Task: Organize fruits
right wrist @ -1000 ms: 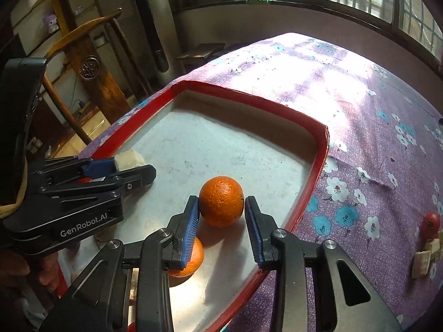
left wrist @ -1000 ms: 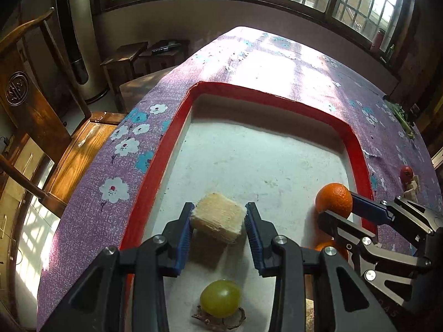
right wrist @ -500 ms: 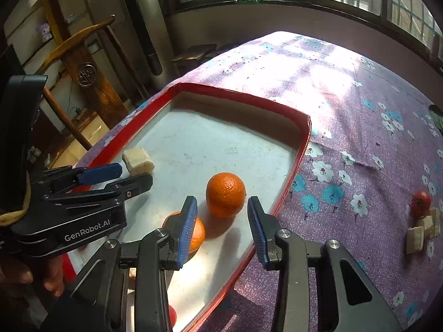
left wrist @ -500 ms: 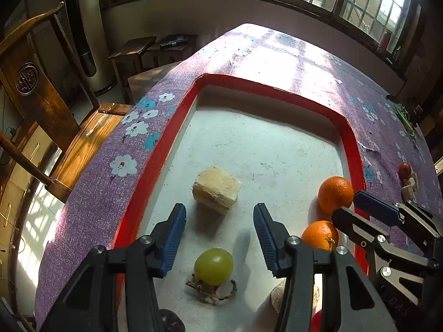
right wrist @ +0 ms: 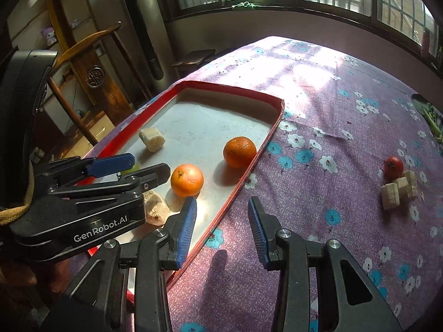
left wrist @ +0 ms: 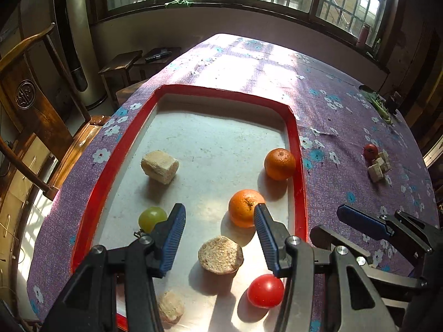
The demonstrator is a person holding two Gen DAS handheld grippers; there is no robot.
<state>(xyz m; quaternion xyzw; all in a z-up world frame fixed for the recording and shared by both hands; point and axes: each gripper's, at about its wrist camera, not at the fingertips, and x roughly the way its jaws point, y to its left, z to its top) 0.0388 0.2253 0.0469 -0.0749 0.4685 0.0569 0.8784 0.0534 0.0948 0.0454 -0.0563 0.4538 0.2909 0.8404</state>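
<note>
A red-rimmed tray [left wrist: 300, 166] with a white floor holds two oranges [left wrist: 245, 207] [left wrist: 279, 163], a green grape [left wrist: 151, 218], a red tomato [left wrist: 265, 290], a beige block [left wrist: 159, 166] and a round beige piece [left wrist: 220, 254]. My left gripper [left wrist: 218, 229] hangs open above the tray's near half with nothing between its pads. My right gripper [right wrist: 221, 215] is open and empty over the tray's right rim [right wrist: 243, 182], back from the oranges [right wrist: 187, 179] [right wrist: 239, 151]. Each gripper shows in the other's view: the left gripper [right wrist: 149, 166] and the right gripper [left wrist: 328, 221].
On the purple flowered tablecloth [right wrist: 318, 193], right of the tray, lie a small tomato [right wrist: 393, 164] and a few beige cubes [right wrist: 396, 189]. Another small beige piece [left wrist: 170, 305] lies at the tray's near end. A wooden chair [left wrist: 33, 105] stands at the table's left edge.
The left gripper let go of the beige block and the right let go of the far orange. Both have drawn back and up, so more of the tray shows.
</note>
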